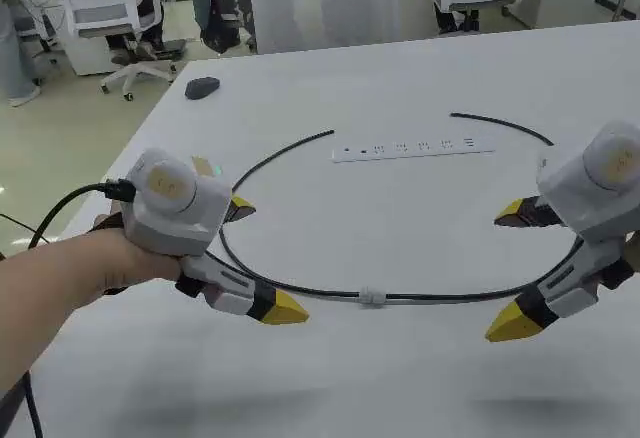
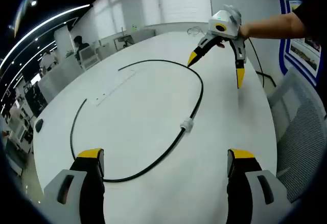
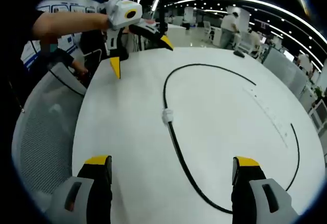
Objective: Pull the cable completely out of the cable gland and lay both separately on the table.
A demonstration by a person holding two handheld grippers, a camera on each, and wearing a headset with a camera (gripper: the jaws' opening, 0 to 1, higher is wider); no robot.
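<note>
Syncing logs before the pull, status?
Left gripper, right gripper: jaws open, empty. Cable gland on cable, mid-loop on table. Power strip far side, nothing blocking.

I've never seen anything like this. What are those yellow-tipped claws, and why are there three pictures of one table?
No robot here: a person holds the left hand-held gripper and the right hand-held gripper, one per hand. The head view comes from a camera on the person's head; the two round gripper views come from cameras riding on the hand-held grippers, looking along their jaws. On the white table lie a black cable threaded through a small white cable gland, a power strip and a dark mouse. Both hand-held grippers are open and hold nothing.
</note>
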